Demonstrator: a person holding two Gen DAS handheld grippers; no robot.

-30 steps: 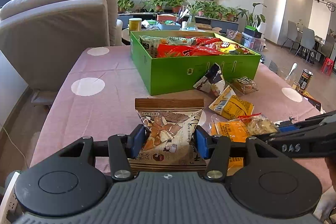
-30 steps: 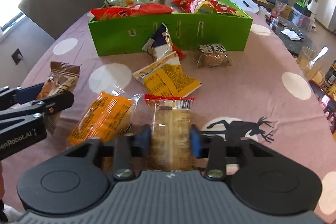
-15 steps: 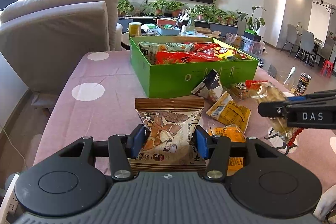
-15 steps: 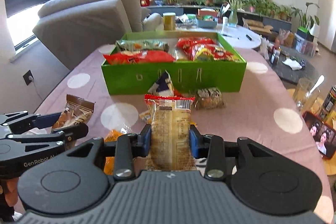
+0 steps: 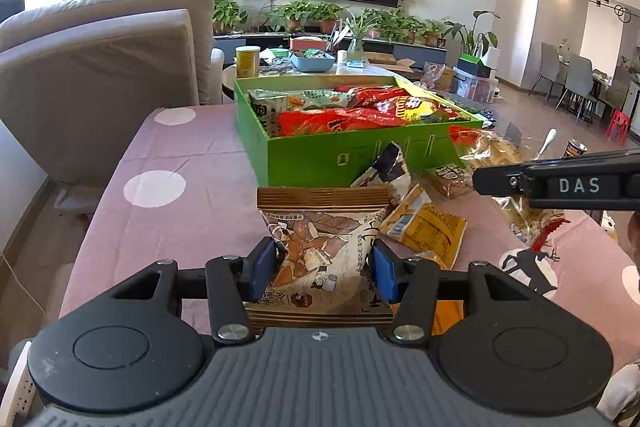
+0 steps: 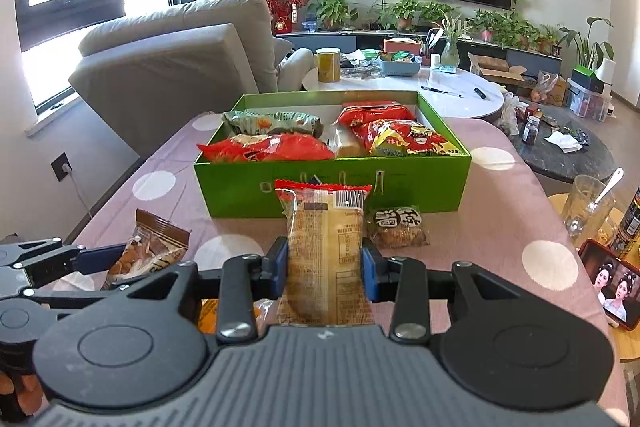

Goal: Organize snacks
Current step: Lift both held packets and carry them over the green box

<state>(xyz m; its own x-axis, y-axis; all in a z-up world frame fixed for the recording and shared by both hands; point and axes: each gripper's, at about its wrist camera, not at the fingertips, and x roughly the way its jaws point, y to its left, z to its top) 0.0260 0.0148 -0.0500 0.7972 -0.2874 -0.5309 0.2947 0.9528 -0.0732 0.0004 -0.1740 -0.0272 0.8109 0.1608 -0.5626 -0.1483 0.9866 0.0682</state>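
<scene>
Green box (image 6: 332,183) sat open toward far end of table (image 6: 492,227), w/ pink dotted cloth; already packed w/ red and green chip bags.

Brown-topped snack bag (image 5: 320,247), cartoon print, cream body, was clamped btwn blue pads of left gripper (image 5: 322,267), near front edge on left side; whether lifted off cloth or resting, can't tell. Seen again from right wrist cam, lower left, same bag (image 6: 148,255) in same gripper (image 6: 104,263).

Clear bread pkt (image 6: 324,251), red serrated top seal, label w/ barcode, pale loaf inside, was clamped upright in right gripper (image 6: 325,267), jaws pressed tight on both sides, held above cloth in front of box's near wall. From left wrist cam, pkt (image 5: 516,187) hung off right gripper (image 5: 500,183) at right edge, red seal pointing down.

Loose on cloth btwn grippers and box: yellow pkt (image 5: 428,227) lying flat, black-and-white pouch (image 5: 386,171) leaning at box wall, small round-cake pkt (image 6: 398,227) just beside box front, orange pkt (image 5: 448,315) partly hidden under left gripper body.

Off right edge: glass w/ spoon (image 6: 588,211), phone (image 6: 612,287) playing video.
</scene>
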